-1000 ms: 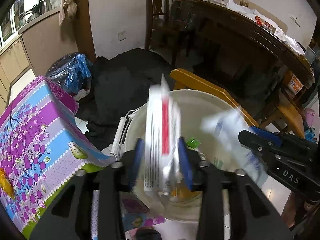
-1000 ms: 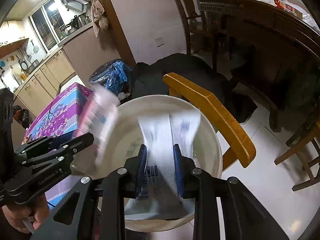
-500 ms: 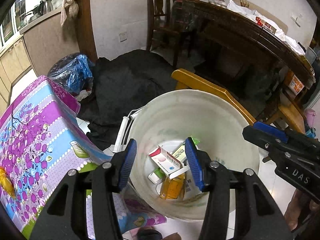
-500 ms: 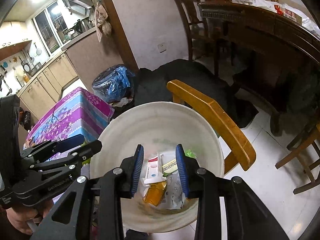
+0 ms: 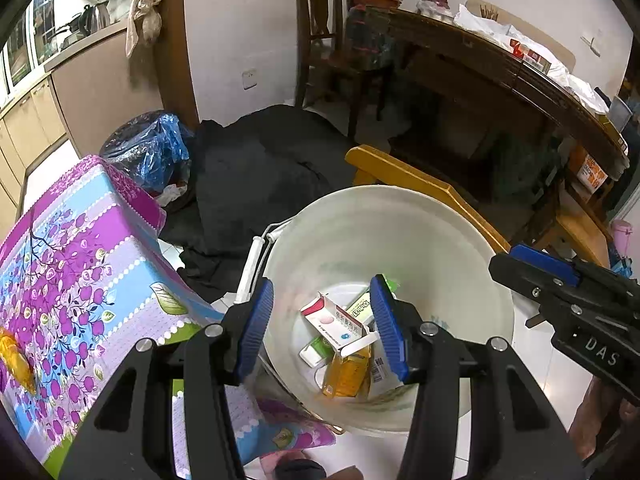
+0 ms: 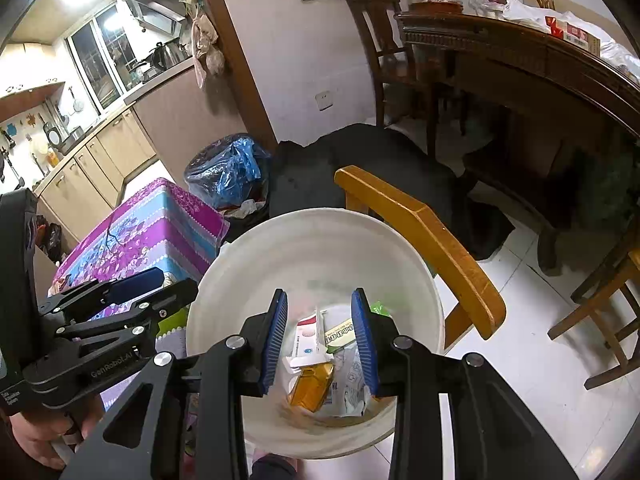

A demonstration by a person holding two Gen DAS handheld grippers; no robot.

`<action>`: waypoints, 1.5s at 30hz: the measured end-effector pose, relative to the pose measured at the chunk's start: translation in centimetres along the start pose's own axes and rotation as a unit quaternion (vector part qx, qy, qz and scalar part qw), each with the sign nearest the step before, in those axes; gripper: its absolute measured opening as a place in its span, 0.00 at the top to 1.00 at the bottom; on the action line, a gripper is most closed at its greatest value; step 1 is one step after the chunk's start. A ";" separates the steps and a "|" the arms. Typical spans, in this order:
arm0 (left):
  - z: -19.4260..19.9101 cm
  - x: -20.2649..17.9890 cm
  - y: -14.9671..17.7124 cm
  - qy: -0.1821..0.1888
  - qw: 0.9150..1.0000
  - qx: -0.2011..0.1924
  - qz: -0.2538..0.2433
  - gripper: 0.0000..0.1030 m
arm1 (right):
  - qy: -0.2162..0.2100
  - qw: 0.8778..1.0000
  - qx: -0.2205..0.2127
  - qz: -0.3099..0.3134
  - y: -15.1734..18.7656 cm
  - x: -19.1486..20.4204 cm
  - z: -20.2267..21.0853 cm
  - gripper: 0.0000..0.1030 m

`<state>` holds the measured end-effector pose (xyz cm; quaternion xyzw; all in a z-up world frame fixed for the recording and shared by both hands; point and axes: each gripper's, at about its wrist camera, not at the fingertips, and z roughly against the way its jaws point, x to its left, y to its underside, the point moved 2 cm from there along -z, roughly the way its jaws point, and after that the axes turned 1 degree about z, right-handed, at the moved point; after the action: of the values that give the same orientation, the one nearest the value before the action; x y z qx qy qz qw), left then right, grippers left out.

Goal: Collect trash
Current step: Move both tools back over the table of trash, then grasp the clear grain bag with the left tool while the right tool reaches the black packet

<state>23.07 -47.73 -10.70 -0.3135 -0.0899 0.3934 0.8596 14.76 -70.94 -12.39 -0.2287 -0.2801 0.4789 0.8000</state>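
Observation:
A white bucket (image 5: 420, 224) stands on the floor below both grippers; it also shows in the right wrist view (image 6: 312, 240). Trash lies on its bottom: a red and white carton (image 5: 334, 320), an orange pack (image 5: 346, 372) and a white printed wrapper (image 6: 352, 380). The carton (image 6: 308, 336) and orange pack (image 6: 312, 386) also show in the right wrist view. My left gripper (image 5: 322, 328) is open and empty above the bucket. My right gripper (image 6: 320, 342) is open and empty above it too.
A table with a purple and blue flowered cloth (image 5: 72, 264) stands left of the bucket. A yellow wooden chair back (image 6: 420, 236) is right behind the bucket. A blue trash bag (image 5: 148, 152) and a black cloth (image 5: 260, 176) lie beyond. A dark wooden table (image 6: 520, 60) stands at the right.
One second ago each gripper was shut on a piece of trash over the bucket. Both have opened, and the carton and wrapper have dropped into the bucket.

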 end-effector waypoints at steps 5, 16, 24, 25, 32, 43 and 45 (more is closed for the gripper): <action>0.2 0.1 0.0 -0.002 1.000 -0.002 -0.001 0.53 | 0.001 1.000 -0.004 0.000 0.1 -0.1 0.5 0.67; 7.4 9.5 5.6 -0.051 0.997 -0.056 -0.006 0.53 | -0.031 0.986 -0.122 0.105 6.6 8.3 7.6 0.38; 15.9 27.4 14.8 -0.148 0.981 -0.073 0.107 0.48 | -0.126 0.982 -0.085 0.110 12.2 15.0 5.4 0.35; 17.1 30.2 16.1 -0.159 0.976 -0.073 0.127 0.48 | -0.135 0.982 -0.077 0.112 12.7 15.9 4.9 0.34; 21.3 40.9 22.3 -0.227 0.957 -0.095 0.152 0.25 | -0.175 0.972 -0.034 0.150 15.8 23.4 2.3 0.34; 15.0 43.4 22.3 -0.192 0.972 -0.041 0.125 0.29 | -0.196 0.962 -0.001 0.191 15.7 30.1 -0.6 0.33; 14.3 43.4 22.3 -0.184 0.975 -0.036 0.123 0.48 | -0.202 0.958 -0.001 0.203 15.2 31.3 -0.8 0.33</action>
<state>32.76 1.75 -16.99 -0.2754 -0.2211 0.5436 0.7614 17.60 -36.37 -15.47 -0.1800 -0.3838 0.6671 0.6126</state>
